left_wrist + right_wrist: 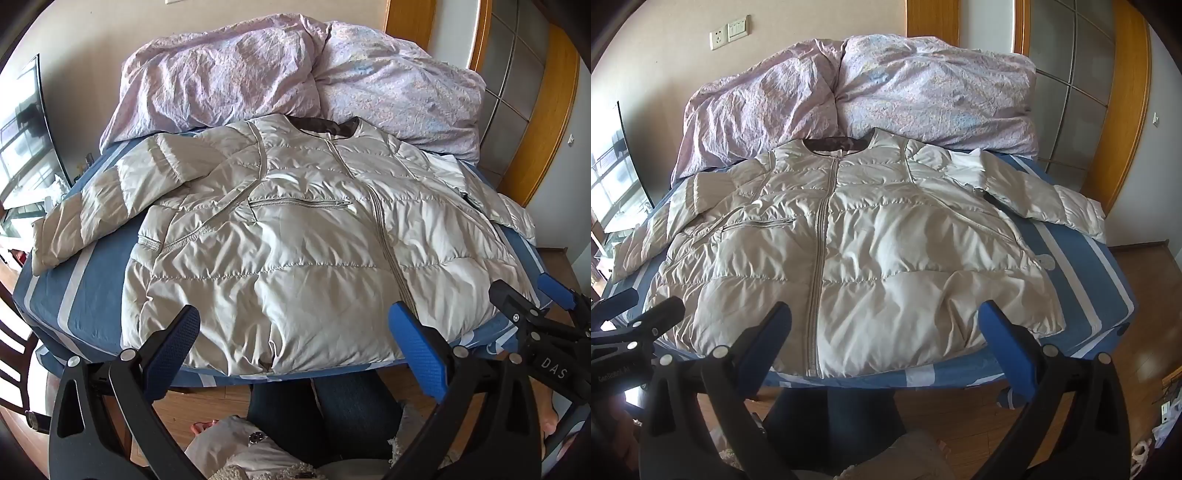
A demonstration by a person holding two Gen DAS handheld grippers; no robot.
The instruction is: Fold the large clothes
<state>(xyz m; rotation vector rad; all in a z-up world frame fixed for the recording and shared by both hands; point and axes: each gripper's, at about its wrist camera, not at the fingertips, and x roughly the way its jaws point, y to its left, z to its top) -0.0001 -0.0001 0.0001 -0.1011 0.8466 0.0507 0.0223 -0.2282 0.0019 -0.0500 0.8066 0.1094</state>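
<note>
A large beige quilted puffer jacket lies flat, front up and zipped, on the blue striped bed; it also shows in the right wrist view. Both sleeves are spread out to the sides. Its hem lies at the near edge of the bed. My left gripper is open and empty, just above the hem, left of the zip. My right gripper is open and empty over the hem, right of the zip. The right gripper also shows at the right edge of the left wrist view.
A crumpled pink duvet is piled at the head of the bed, behind the jacket collar. The person's legs in dark jeans stand at the foot of the bed on a wooden floor. A wooden door frame stands at the right.
</note>
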